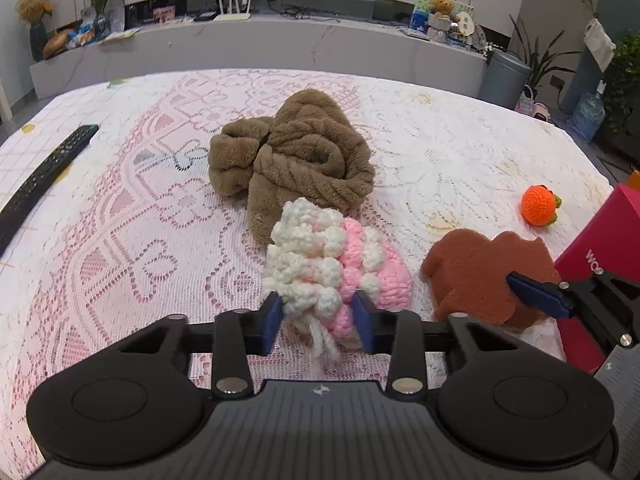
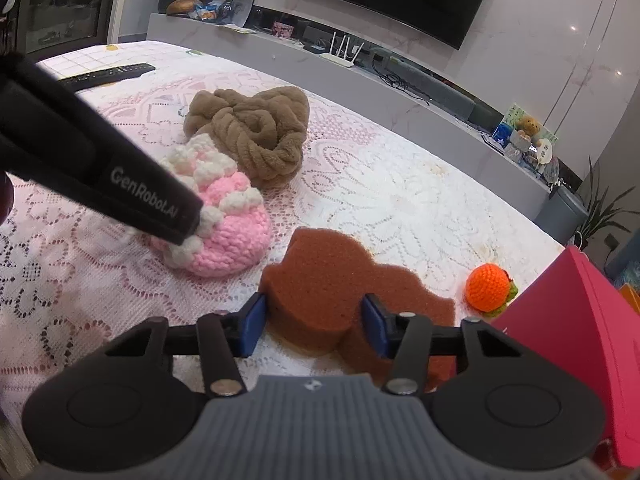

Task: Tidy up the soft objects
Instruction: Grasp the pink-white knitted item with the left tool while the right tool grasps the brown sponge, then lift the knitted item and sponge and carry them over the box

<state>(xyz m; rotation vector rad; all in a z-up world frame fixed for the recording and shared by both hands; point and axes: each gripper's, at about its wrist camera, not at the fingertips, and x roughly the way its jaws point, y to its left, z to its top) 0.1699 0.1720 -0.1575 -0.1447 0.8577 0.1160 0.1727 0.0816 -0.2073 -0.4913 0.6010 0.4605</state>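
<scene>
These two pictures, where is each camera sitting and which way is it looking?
Left wrist view: on the left gripper, looking forward and down along its blue fingers, which straddle the pink and white knitted piece; the right gripper's fingertip shows at the right edge.
Right wrist view: on the right gripper, looking forward and down along its fingers, which straddle the brown sponge; the left gripper's black body crosses from the left.
Both share the lace-covered table, brown towel, crocheted orange, remote, red box.

Soft indoor light, curved fisheye edges
</scene>
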